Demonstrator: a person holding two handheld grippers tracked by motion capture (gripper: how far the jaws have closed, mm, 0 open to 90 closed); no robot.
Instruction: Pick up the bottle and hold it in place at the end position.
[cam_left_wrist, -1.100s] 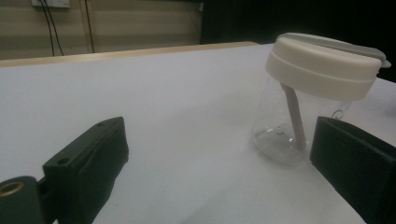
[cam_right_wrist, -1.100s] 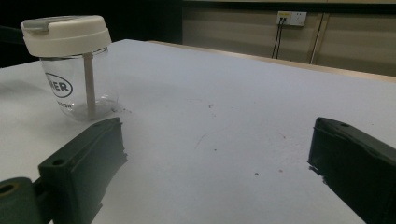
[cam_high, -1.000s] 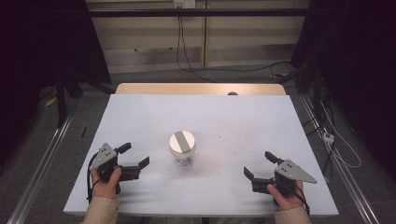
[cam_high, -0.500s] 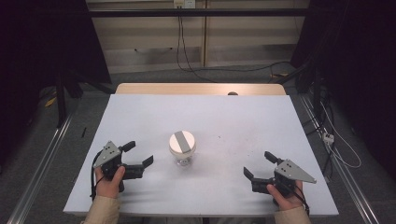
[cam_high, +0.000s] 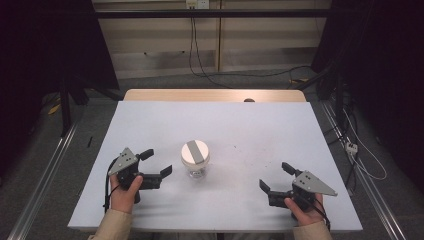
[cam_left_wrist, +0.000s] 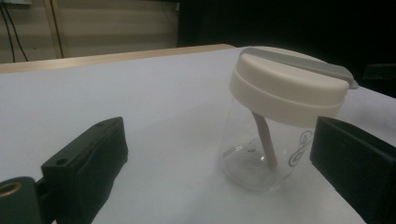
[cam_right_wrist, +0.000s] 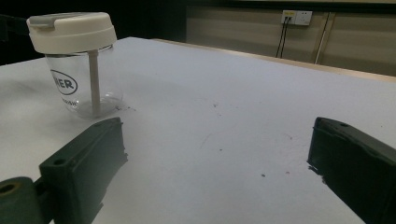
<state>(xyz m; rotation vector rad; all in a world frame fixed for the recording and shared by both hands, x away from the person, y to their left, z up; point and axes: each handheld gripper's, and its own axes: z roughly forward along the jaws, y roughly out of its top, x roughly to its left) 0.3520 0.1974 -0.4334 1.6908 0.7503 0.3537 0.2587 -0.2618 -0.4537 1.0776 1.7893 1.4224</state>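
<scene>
A clear glass cup (cam_high: 195, 161) with a cream lid and a grey flip strip stands upright at the middle of the white table (cam_high: 235, 125). A pale straw runs down inside the cup (cam_left_wrist: 280, 116). My left gripper (cam_high: 156, 162) is open just left of the cup, its jaws pointing at it without touching. In the left gripper view the gripper (cam_left_wrist: 217, 135) has the cup close ahead, toward its right jaw. My right gripper (cam_high: 274, 176) rests open near the front right, well apart from the cup. The cup (cam_right_wrist: 77, 60) stands far left in the right gripper view, beyond the open gripper (cam_right_wrist: 217, 128).
A wooden strip (cam_high: 215, 95) borders the table's far edge. Small dark specks (cam_right_wrist: 261, 175) dot the surface on the right. Metal rails (cam_high: 360, 175) and cables (cam_high: 370, 165) lie on the floor beside the table. A wall socket (cam_right_wrist: 299, 17) sits on the back wall.
My left gripper has slid right and slightly forward, closer to the cup. The right gripper and the cup have stayed put.
</scene>
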